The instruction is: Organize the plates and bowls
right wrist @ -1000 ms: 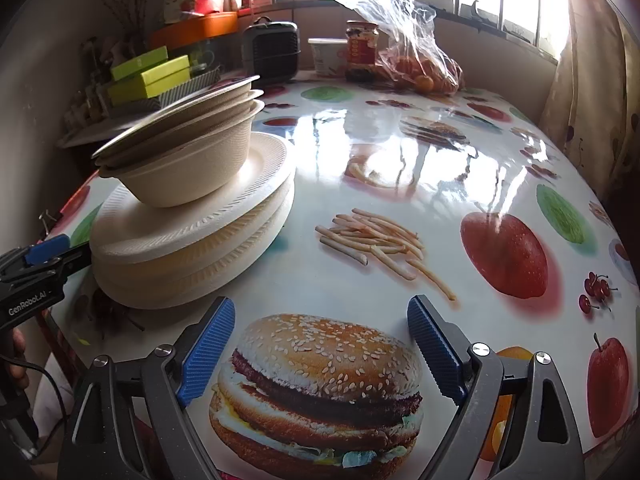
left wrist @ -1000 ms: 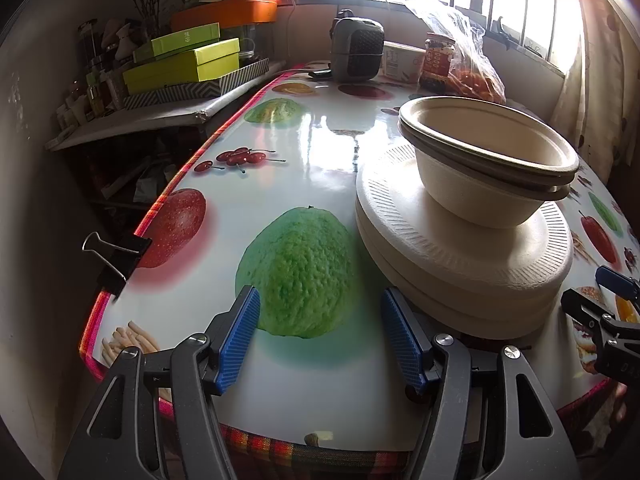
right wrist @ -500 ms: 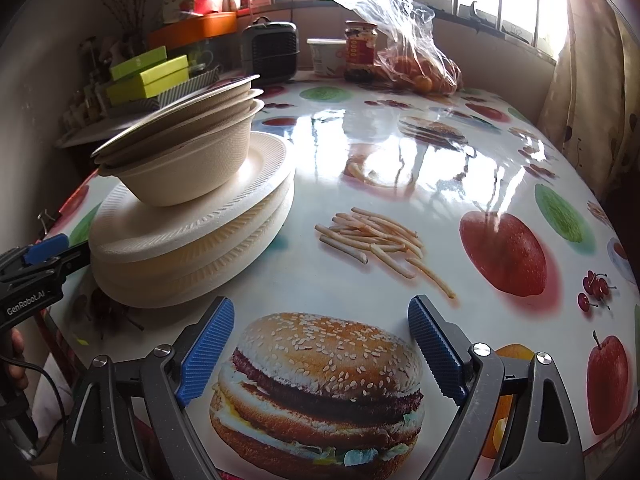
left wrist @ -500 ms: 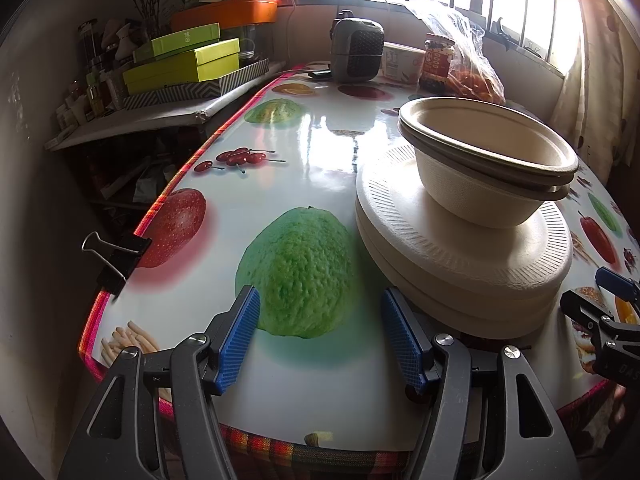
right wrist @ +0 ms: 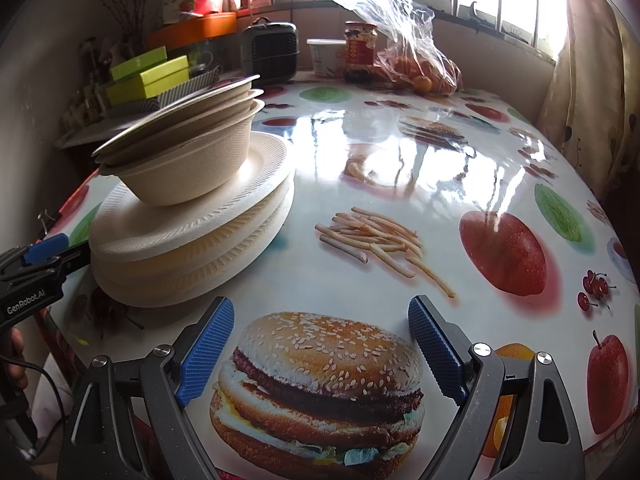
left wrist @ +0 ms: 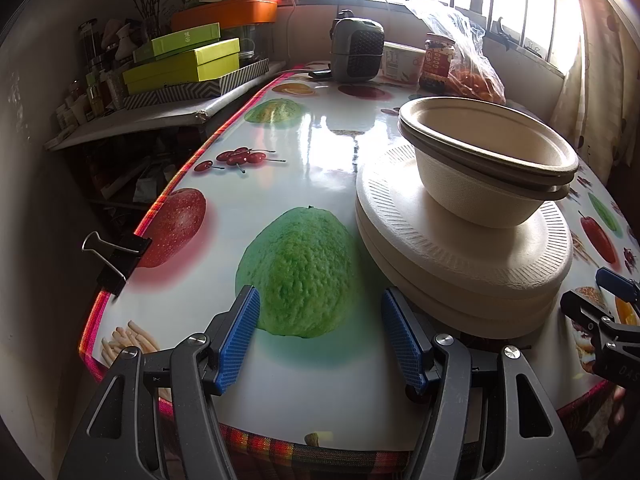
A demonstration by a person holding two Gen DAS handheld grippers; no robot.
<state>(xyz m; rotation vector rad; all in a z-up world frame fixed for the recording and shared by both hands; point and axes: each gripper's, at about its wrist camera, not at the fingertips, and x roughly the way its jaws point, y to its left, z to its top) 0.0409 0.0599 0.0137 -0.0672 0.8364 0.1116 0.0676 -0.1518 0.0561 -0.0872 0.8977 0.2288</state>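
A stack of cream paper plates [left wrist: 460, 256] [right wrist: 192, 240] lies on the table with nested paper bowls [left wrist: 484, 172] [right wrist: 184, 160] on top. My left gripper [left wrist: 320, 336] hovers open over a printed green fruit, left of the plates, nothing between its blue pads. My right gripper [right wrist: 320, 344] is open wide above a printed burger, to the right of the stack, holding nothing. Each gripper shows at the edge of the other's view: the right one [left wrist: 608, 312], the left one [right wrist: 44, 256].
The table [right wrist: 400, 184] wears a glossy food-print cloth, held by a binder clip [left wrist: 116, 256] at its left edge. At the far end stand a small heater [left wrist: 356, 54], a jar [right wrist: 360, 52], a tub and a bag of oranges [right wrist: 420, 68]. Boxes [left wrist: 188, 64] pile on a side shelf.
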